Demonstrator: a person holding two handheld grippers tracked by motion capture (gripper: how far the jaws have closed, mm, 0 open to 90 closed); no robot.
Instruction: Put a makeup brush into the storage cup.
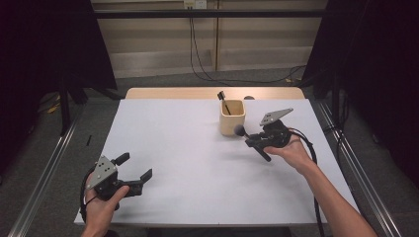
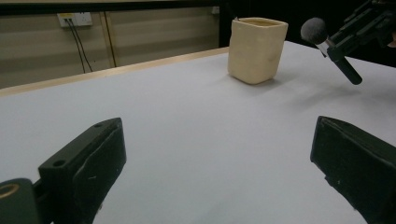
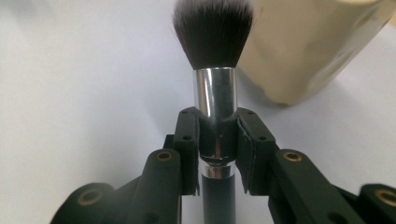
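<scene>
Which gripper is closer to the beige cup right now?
Right. The right gripper, holding a makeup brush, sits just beside the beige cup; the left gripper stands open at the table's near left, well away from it.

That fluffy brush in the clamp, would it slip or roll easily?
The brush has a shiny metal collar, so it may slide in the right gripper. Its round handle would probably roll on the table. The bristles look soft and likely bend.

makeup brush (image 3: 214, 56), clamped, beside cup (image 1: 232, 117)

A lab: curtained rig frame (image 1: 207, 13) around a test table (image 1: 163, 143).
</scene>
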